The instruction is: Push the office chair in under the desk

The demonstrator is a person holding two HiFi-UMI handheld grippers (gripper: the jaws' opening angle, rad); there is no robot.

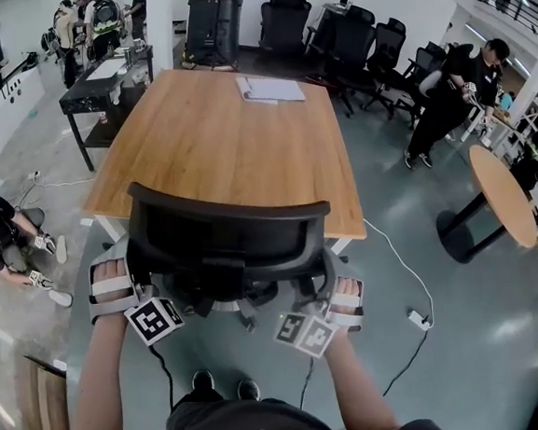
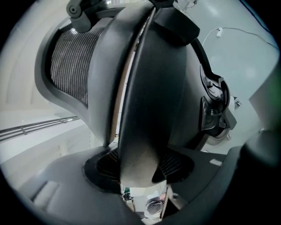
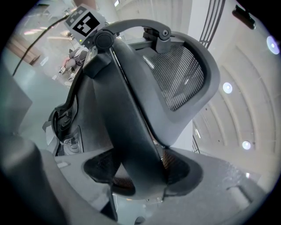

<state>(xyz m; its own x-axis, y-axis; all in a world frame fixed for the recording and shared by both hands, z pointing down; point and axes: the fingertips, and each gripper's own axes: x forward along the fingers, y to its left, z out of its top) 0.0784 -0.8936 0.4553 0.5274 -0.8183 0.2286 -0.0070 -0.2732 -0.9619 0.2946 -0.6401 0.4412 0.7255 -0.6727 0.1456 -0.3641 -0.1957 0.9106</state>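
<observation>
A black office chair [image 1: 225, 241] with a mesh back stands at the near edge of the wooden desk [image 1: 216, 148], its back toward me. My left gripper [image 1: 137, 285] holds the left side of the chair's back frame, low down. My right gripper [image 1: 335, 293] holds the right side at about the same height. In the left gripper view the dark frame bar [image 2: 145, 88] rises from between the jaws, and the pads [image 2: 175, 165] press on it. The right gripper view shows the same: the bar [image 3: 131, 110] is clamped between the pads [image 3: 103, 169].
A notebook [image 1: 270, 88] lies at the desk's far end. A power strip with a white cable [image 1: 417, 318] lies on the floor at the right. A round table [image 1: 503, 194] stands further right, several black chairs [image 1: 356, 38] behind. One person crouches at the left [image 1: 9, 241].
</observation>
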